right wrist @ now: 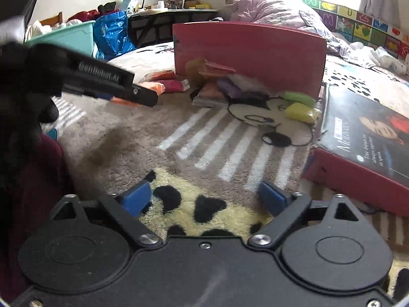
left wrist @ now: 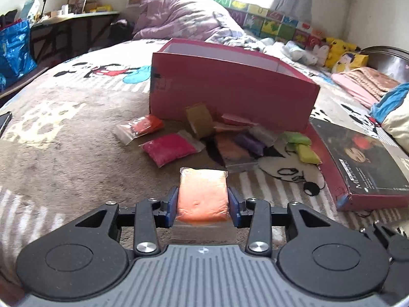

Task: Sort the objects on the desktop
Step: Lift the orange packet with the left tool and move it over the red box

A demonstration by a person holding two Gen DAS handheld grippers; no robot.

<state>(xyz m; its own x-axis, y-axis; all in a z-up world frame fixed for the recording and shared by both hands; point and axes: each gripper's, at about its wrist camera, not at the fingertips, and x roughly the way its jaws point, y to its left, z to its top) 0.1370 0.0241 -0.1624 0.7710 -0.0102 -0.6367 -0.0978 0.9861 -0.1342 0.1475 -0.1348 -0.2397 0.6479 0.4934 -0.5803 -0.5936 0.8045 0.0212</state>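
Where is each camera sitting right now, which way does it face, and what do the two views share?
Left wrist: rides on the left tool, looking forward and down across the blanket at the red box; its own fingers clamp an orange clay packet.
Right wrist: rides on the right tool, low over the blanket, facing the same box from its long side; its own blue pads stand wide apart and empty, and the left tool crosses its upper left, held by a black-gloved hand.
Shared: the box, the pile of clay packets, the box lid.
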